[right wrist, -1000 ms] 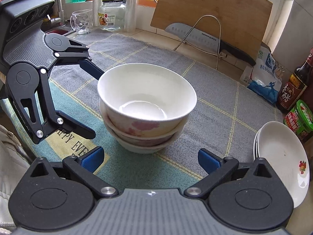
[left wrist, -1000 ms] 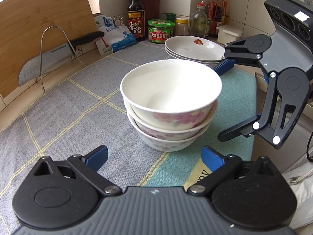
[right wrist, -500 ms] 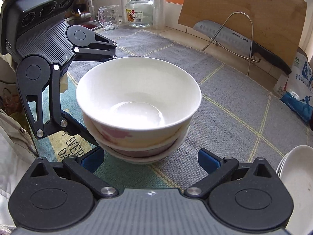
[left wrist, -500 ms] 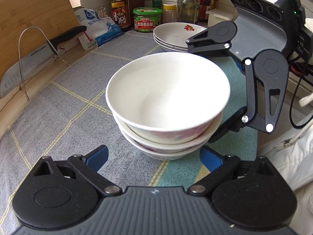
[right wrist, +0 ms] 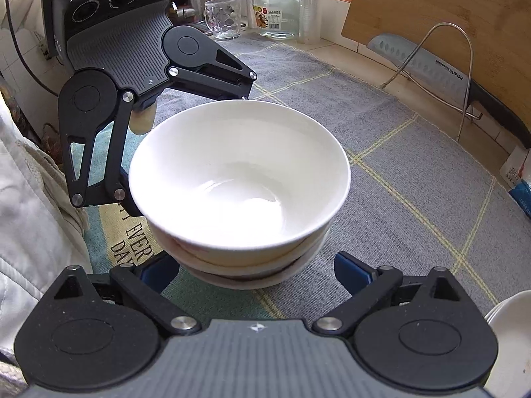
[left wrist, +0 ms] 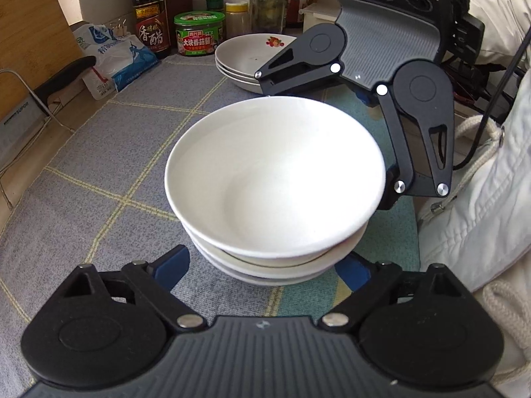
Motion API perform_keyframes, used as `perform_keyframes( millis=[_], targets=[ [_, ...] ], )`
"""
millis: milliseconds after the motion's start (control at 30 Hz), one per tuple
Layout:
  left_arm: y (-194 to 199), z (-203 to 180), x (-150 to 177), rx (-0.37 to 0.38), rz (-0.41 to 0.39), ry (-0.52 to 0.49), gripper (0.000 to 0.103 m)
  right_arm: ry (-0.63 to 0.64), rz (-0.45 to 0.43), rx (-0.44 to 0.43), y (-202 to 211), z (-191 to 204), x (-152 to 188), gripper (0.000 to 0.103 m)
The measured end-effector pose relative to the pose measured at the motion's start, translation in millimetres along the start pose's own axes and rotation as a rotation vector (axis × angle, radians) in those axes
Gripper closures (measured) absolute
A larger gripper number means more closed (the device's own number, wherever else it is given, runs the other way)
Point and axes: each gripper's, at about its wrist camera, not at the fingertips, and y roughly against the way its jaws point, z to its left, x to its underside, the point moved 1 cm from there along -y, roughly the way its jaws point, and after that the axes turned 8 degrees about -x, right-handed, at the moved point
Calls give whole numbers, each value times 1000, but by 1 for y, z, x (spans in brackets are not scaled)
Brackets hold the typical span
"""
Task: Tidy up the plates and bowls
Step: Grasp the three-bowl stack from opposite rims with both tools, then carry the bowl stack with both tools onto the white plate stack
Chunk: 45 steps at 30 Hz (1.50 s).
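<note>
Three white bowls with pink flowers are nested in a stack (left wrist: 275,179) (right wrist: 239,172) on the grey checked mat (left wrist: 99,172). My left gripper (left wrist: 260,265) straddles the base of the stack. Its jaws are closing, with both blue pads beside the lowest bowl and a gap showing at the left pad. My right gripper (right wrist: 254,272) straddles the stack from the opposite side. Its jaws are closing too, and a gap shows at the right pad. Each view shows the other gripper's fingers (left wrist: 298,66) (right wrist: 212,76) reaching round the far rim. A stack of white plates (left wrist: 252,53) (right wrist: 511,331) sits further along the counter.
Behind the plates stand a vinegar bottle (left wrist: 149,16), a green-lidded jar (left wrist: 199,33) and a salt bag (left wrist: 113,59). A cleaver (right wrist: 428,63) leans in a wire rack against a wooden board (right wrist: 431,6). A glass mug (right wrist: 222,16) and a jar (right wrist: 275,10) stand by the sink. A person's white jacket (left wrist: 481,199) borders the counter edge.
Both grippers have come in closer around the bowl stack, which now fills more of each view. Their jaws have narrowed slightly. Both views have rolled.
</note>
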Motion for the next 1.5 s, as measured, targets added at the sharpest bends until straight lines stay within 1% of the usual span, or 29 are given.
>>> perform_keyframes(
  millis=[167,267,400,600,933,1233,1500],
  targets=[
    [-1,0,2,34,-22,-37,14,9,17,-17,-1,-1,-4,6],
    [-2,2,3,54,-30,-38,16,10,22,-30,-1,-1,-6,8],
    [-3,3,4,67,-39,-45,16,-2,21,-45,-3,-4,-7,10],
    [-5,5,3,81,-43,-65,16,8,25,-44,-1,0,-7,11],
    [-6,3,1,77,-52,-100,14,27,20,-35,-3,0,-8,8],
    [-7,5,0,86,-58,-106,15,34,25,-38,-4,0,-9,8],
    [-6,3,0,77,-59,-107,16,17,19,-31,-3,0,-8,8]
  ],
)
